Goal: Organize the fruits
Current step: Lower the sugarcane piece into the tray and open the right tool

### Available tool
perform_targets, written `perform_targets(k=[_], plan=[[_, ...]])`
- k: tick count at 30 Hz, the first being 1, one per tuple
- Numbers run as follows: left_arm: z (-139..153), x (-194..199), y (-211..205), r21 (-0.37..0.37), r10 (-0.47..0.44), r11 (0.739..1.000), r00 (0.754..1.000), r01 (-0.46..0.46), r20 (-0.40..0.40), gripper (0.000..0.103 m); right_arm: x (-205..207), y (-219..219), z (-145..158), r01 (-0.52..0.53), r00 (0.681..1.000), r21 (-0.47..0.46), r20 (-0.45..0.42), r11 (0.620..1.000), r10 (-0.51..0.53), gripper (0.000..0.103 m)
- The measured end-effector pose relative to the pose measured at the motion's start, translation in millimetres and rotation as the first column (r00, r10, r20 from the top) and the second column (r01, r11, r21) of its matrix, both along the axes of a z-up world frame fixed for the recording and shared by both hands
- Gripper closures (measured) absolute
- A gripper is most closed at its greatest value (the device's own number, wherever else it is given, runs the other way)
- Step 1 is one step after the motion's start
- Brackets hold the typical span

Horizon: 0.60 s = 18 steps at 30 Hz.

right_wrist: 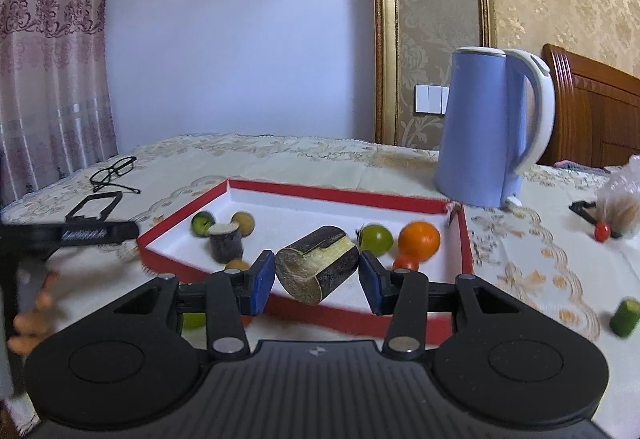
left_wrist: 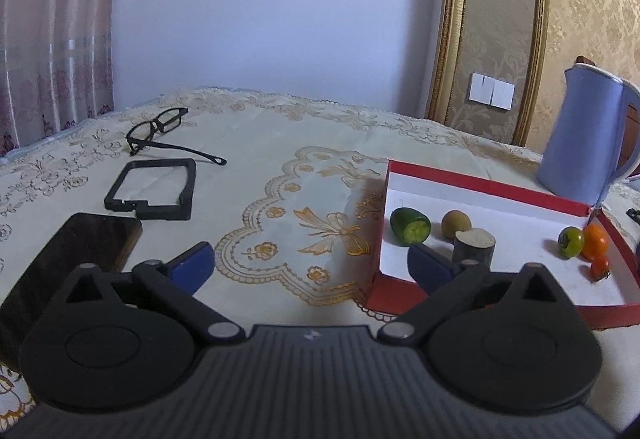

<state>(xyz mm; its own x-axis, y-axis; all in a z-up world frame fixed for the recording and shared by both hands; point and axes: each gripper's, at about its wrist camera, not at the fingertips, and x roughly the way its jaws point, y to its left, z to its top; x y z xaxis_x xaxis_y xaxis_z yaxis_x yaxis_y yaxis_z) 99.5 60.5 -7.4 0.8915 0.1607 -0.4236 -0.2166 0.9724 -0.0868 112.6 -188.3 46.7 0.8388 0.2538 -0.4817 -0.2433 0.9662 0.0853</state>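
In the right wrist view, our right hand-held gripper (right_wrist: 317, 281) grips a dark cut chunk (right_wrist: 316, 266), pads pressing both sides. It hangs low in the middle of the frame, over the near red edge of the box (right_wrist: 400, 195). Inside the box sit a green fruit (right_wrist: 376, 238), an orange fruit (right_wrist: 419, 239) and a short dark piece (right_wrist: 226, 242).

In the left wrist view, our left hand-held gripper (left_wrist: 310, 265) is wide apart with nothing in it, over bare cloth on the bench (left_wrist: 280, 175). A phone (left_wrist: 76, 251) lies at lower left.
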Motion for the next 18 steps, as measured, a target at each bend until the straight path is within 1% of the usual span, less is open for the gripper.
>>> perform_targets(k=[5,11,16,18], plan=[[0.7,-1.3,-3.5,0.026,0.005,1.000,1.000,-0.005,0.008,0.000,40.6,6.7,-2.3,0.024,0.999,-0.022,-0.029,0.999,-0.024,0.058],[0.8,-1.7,-4.2,0.029,0.008,1.000,1.000,-0.009,0.008,0.000,88.4,14.7,-19.8,0.063,0.993,-0.074,-0.091,0.995,-0.070,0.058],[1.0,-2.2,-4.9,0.037,0.010,0.999,1.000,-0.010,0.009,0.000,112.5,22.0,-32.5,0.071,0.987,-0.109,-0.134,0.991,-0.085,0.057],[1.0,-2.2,-4.8,0.036,0.009,0.999,1.000,-0.009,0.010,0.000,113.3,25.0,-34.3,0.069,0.986,-0.123,-0.142,0.990,-0.087,0.051]])
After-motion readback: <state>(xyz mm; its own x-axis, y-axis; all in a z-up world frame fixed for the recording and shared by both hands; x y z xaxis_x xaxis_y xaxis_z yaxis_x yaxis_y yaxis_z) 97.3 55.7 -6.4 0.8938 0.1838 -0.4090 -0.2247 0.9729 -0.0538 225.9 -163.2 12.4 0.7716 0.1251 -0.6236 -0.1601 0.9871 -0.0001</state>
